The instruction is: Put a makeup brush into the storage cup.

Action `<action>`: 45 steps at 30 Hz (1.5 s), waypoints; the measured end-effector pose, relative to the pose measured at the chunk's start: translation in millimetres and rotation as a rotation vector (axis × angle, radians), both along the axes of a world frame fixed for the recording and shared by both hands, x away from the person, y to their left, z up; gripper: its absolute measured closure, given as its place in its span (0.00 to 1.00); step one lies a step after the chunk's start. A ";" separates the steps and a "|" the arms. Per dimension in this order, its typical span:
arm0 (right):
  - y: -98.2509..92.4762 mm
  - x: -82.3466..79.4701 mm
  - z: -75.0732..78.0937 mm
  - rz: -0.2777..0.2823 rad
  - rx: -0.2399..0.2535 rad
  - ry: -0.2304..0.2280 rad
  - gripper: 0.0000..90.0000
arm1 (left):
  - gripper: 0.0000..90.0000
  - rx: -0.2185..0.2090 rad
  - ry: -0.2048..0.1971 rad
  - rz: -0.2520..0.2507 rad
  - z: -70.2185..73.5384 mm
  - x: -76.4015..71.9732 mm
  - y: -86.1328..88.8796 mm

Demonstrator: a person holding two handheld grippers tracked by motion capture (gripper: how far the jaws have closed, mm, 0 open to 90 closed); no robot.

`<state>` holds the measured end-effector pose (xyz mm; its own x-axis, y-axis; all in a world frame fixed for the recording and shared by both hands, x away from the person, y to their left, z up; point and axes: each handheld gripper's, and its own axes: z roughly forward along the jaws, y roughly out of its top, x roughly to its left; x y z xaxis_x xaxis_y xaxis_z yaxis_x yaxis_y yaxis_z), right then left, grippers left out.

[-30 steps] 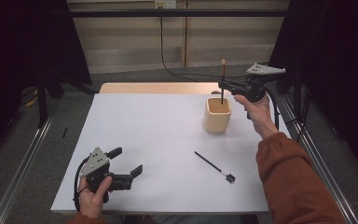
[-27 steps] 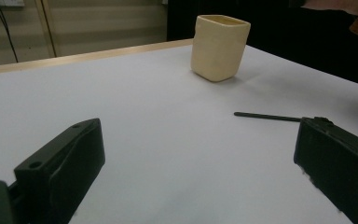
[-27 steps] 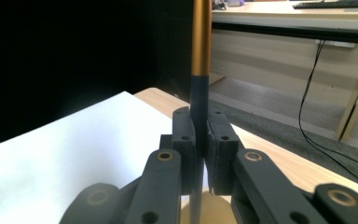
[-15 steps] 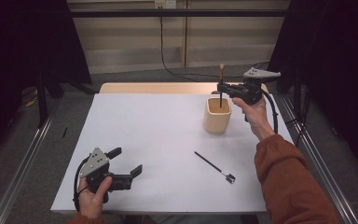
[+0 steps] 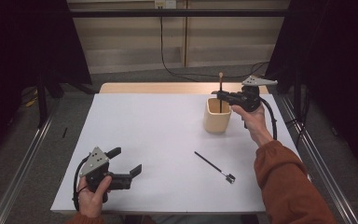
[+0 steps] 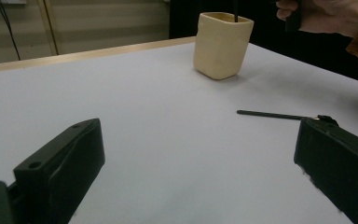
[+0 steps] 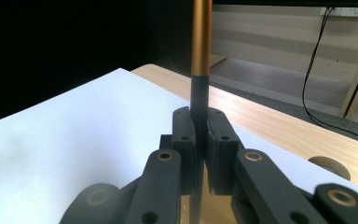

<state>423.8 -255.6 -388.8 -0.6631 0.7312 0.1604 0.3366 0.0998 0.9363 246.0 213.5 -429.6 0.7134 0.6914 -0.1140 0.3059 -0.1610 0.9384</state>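
Matt cream cup [image 5: 216, 115]; white paper-like tabletop [image 5: 158, 135]

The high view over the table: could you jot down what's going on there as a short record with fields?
Surface: white table
Container: cream cup, upright near the far right of the table
In right gripper: a thin upright brush, black shaft with a golden upper part, its lower end inside the cup
Right gripper fingers: closed on the brush shaft
Lying loose: a second black brush, flat on the table in front of the cup
Left gripper: open, holding nothing, at the near left
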 end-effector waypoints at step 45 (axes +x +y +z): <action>0.2 -6.2 -24.9 0.022 0.022 0.054 0.63 | 0.02 -0.008 -0.006 -0.013 -0.3 2.9 0.4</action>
<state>417.6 -255.4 -413.7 -0.6688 0.7126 0.2118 0.3845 0.0877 0.9190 248.9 213.9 -429.9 0.7232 0.6809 -0.1153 0.2981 -0.1572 0.9415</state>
